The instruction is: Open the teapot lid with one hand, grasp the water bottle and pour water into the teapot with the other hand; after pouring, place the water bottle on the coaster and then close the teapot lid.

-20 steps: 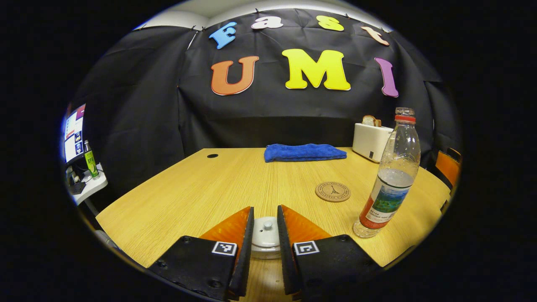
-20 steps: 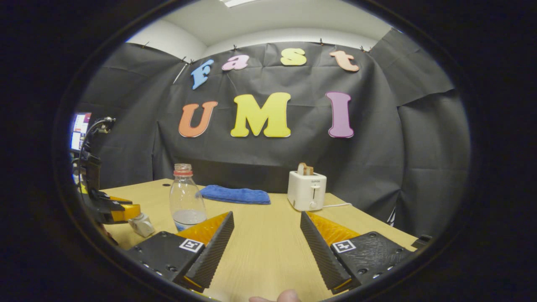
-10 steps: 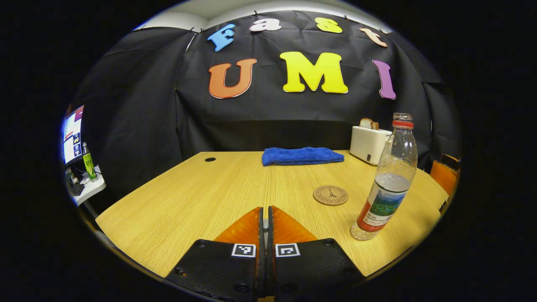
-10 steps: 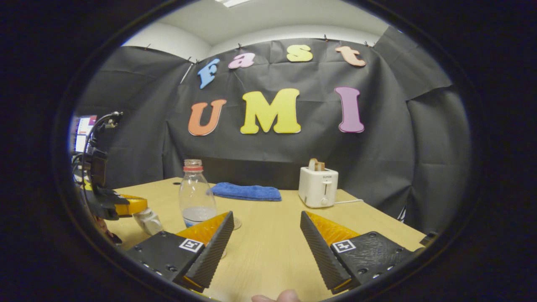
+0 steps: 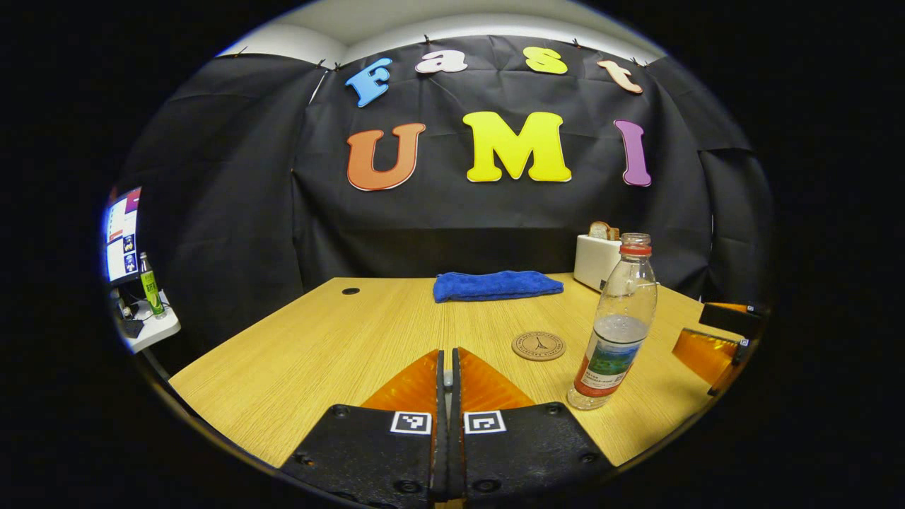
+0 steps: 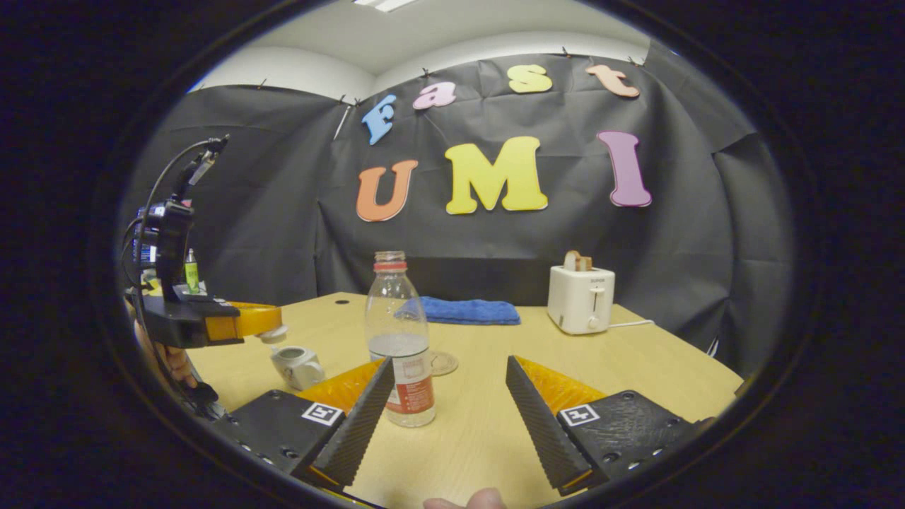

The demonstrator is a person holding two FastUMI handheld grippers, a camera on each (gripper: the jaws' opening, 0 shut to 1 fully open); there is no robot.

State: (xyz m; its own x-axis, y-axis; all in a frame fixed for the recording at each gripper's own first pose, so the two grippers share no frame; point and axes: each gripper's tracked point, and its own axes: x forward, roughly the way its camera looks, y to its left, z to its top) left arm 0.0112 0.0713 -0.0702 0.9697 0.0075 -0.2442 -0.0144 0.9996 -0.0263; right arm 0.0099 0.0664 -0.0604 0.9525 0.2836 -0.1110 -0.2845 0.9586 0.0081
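Two grippers are at work over the wooden table [image 5: 332, 339]. In its own view the left gripper [image 5: 444, 371] has its fingers pressed almost together, with a sliver of pale knob caught in the slit between them. The right gripper view shows that same gripper [image 6: 272, 326] raised above the table at the left, clamping the small white lid [image 6: 273, 334] by its knob, clear of the pot. The teapot [image 6: 298, 365] stands open on the table directly below the lid, white, with its spout towards the camera.

The right gripper [image 6: 450, 396] is spread wide, nothing between its fingers, hovering low over the near edge of the table. In the left gripper view it [image 5: 714, 346] shows at the far right edge.

The bottle [image 6: 399, 339] stands upright just ahead of the right gripper's left finger, uncapped, with a red neck ring and water in its lower part. In the left gripper view the bottle [image 5: 614, 332] sits right of centre, with the round coaster [image 5: 539, 346] just beside it on the left, not under it.

Farther back lie a folded blue towel [image 5: 497, 285] and a white toaster [image 6: 580, 299] with bread in its slot.
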